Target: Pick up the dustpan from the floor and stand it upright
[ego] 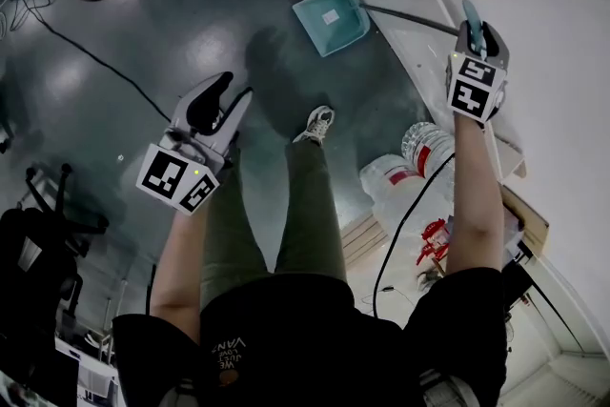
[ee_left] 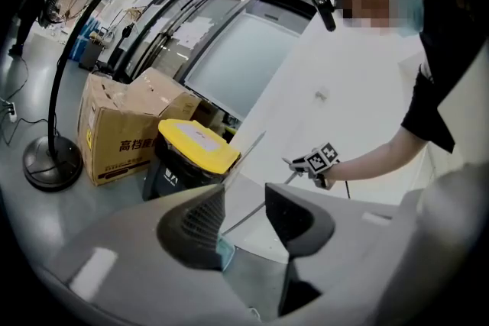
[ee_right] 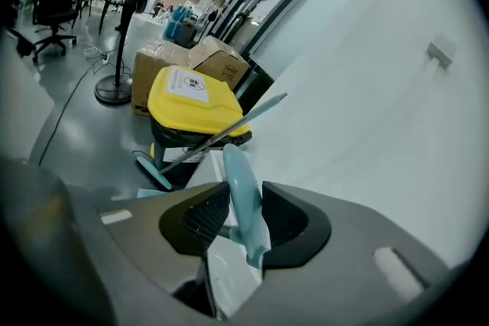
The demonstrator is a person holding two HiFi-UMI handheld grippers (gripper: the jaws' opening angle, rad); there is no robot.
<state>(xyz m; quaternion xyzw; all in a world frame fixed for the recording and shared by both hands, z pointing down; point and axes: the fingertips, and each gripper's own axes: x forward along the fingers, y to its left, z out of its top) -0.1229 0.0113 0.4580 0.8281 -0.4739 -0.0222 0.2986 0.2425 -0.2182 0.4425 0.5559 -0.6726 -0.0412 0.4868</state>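
Note:
The teal dustpan [ego: 330, 19] rests with its pan on the grey floor by the white wall, and its thin rod slants up to the right. My right gripper [ego: 475, 31] is shut on the teal handle grip [ee_right: 243, 198], which stands between both pads and pokes out past the tips. In the left gripper view a sliver of the pan [ee_left: 224, 253] shows behind the left jaw. My left gripper [ego: 232, 96] hangs apart over the floor to the left, open [ee_left: 244, 198], with nothing between its pads.
A bin with a yellow lid [ee_right: 195, 99] and a teal broom [ee_right: 153, 170] stand just beyond the pan. Cardboard boxes [ee_left: 126, 126] and a fan stand [ee_left: 52, 160] are further left. Water bottles [ego: 419, 152] lie near my right foot. A white wall [ego: 553, 33] lies to the right.

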